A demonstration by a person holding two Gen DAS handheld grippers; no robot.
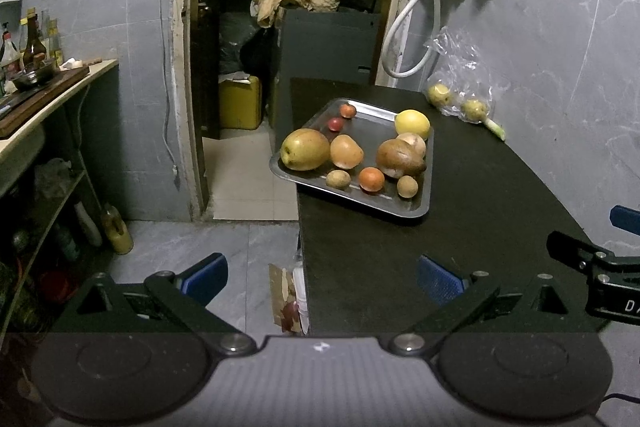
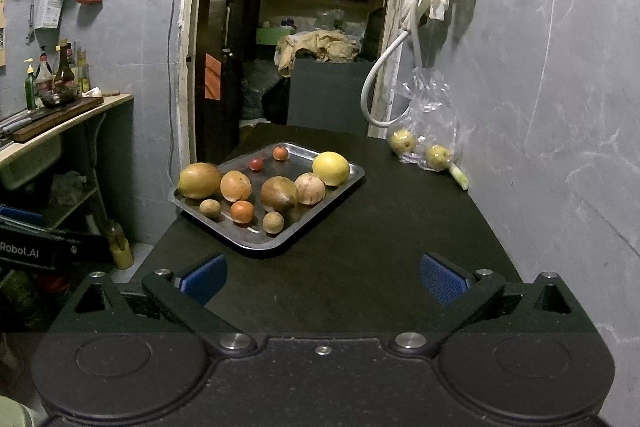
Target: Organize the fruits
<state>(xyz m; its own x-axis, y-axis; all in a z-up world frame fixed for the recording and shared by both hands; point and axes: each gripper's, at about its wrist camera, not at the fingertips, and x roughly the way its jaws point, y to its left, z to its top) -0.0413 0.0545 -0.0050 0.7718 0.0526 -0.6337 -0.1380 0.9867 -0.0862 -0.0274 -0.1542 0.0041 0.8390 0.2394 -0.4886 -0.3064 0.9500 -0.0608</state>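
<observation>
A steel tray point(image 1: 416, 209) point(image 2: 352, 169) sits on the dark table's left side, its corner hanging over the edge. Several fruits lie in it: a big green-yellow mango point(image 1: 305, 149) point(image 2: 199, 180), a yellow lemon point(image 1: 412, 123) point(image 2: 331, 168), a brown pear point(image 1: 398, 158) point(image 2: 278, 193), an orange tangerine point(image 1: 371, 179) point(image 2: 242, 211) and small red ones point(image 1: 336, 124) point(image 2: 256, 164). My left gripper point(image 1: 322, 281) hovers open near the table's front left edge. My right gripper point(image 2: 323, 279) is open over the table, short of the tray. Both hold nothing.
A clear plastic bag point(image 1: 460, 75) point(image 2: 430, 115) with two yellow-green fruits leans on the right wall. A white hose point(image 1: 404, 19) hangs there. A counter with bottles point(image 1: 32, 47) point(image 2: 60, 71) stands left; a doorway point(image 1: 280, 27) lies behind. The right gripper's body point(image 1: 600, 275) shows at the left view's right edge.
</observation>
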